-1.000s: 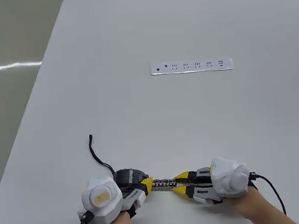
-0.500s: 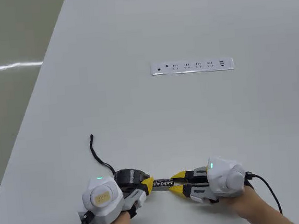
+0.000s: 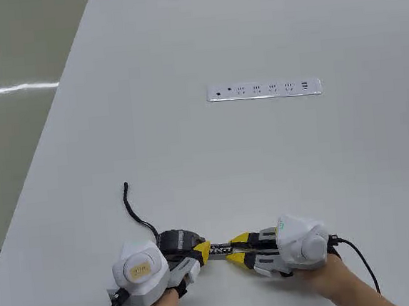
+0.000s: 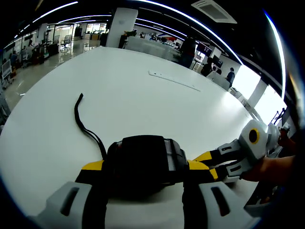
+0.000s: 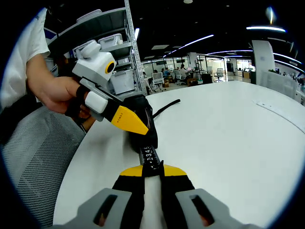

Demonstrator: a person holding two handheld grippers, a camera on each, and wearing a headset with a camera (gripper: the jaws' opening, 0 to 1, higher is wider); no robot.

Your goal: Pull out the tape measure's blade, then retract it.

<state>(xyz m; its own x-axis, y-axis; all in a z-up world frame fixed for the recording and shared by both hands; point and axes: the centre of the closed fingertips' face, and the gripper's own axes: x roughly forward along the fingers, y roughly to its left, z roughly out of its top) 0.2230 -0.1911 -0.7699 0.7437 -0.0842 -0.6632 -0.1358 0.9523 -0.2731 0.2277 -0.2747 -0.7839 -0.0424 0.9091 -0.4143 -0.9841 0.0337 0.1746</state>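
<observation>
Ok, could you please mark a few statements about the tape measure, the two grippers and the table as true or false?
1. The left gripper is shut on the black tape measure case. True.
2. The right gripper hangs open, away from the numbered metal blade. False: its jaws are closed on the blade's end.
3. The long white power strip lies between the two grippers. False: it lies well beyond them, farther up the white table.
4. The thin black strap runs from the case and lies loose on the table. True.
5. A short stretch of blade shows between the case and the right gripper. True.
</observation>
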